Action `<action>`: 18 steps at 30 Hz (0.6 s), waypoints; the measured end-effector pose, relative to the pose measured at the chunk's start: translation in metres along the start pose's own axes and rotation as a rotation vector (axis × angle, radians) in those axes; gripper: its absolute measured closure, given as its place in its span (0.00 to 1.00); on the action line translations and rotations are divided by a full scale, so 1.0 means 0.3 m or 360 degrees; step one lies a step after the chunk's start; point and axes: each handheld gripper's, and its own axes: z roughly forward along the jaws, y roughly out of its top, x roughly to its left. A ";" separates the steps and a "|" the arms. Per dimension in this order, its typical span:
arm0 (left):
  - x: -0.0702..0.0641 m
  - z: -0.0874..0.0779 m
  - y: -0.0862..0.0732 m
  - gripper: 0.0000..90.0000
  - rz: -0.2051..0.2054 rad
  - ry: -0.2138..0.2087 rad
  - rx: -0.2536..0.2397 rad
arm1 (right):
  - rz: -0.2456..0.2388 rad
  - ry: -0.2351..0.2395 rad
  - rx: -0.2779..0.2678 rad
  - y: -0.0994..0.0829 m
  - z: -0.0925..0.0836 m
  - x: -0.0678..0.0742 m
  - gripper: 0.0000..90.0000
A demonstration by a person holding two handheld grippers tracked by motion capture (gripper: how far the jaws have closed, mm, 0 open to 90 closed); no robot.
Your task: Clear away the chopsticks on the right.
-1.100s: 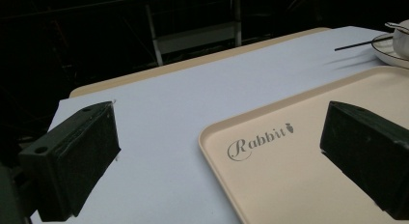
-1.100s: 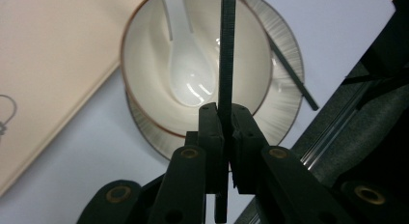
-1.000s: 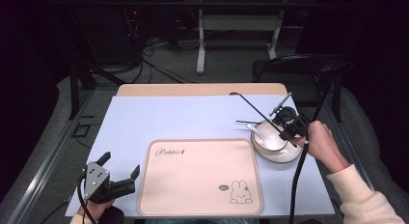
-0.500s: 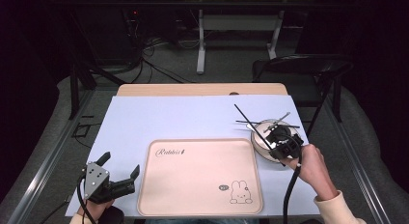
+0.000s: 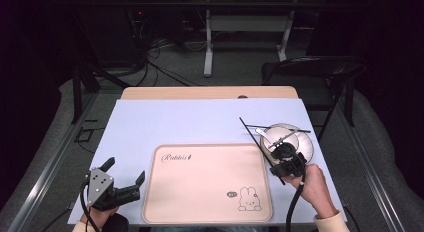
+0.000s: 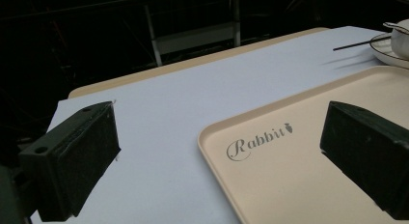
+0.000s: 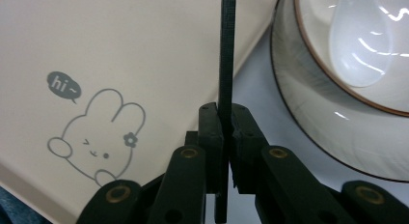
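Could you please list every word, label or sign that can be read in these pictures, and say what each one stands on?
"Rabbit", in grey script with a small carrot mark after it: on the cream rectangular plastic tray, near its far left corner.
"hi~", in a dark speech bubble beside a winking rabbit drawing: on the same tray, near its right front corner.
There is no other text to read.

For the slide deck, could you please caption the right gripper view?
Right gripper pinching a thin black chopstick between the beige rabbit-print tray and the white ceramic bowl.
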 end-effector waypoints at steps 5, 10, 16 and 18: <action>0.002 -0.003 -0.001 0.00 -0.0004 0.0000 -0.0008 | 0.0046 0.0055 -0.0031 -0.018 0.027 0.026 0.94; 0.003 -0.004 -0.001 0.00 -0.0009 -0.0002 -0.0016 | 0.0080 0.0078 -0.0035 -0.028 0.044 0.055 0.94; 0.002 -0.003 -0.001 0.00 0.0002 -0.0006 -0.0009 | 0.0133 0.0175 0.0012 -0.037 0.093 0.095 0.94; 0.002 -0.004 -0.001 0.00 -0.0003 -0.0004 -0.0012 | 0.0144 0.0190 0.0014 -0.039 0.100 0.100 0.94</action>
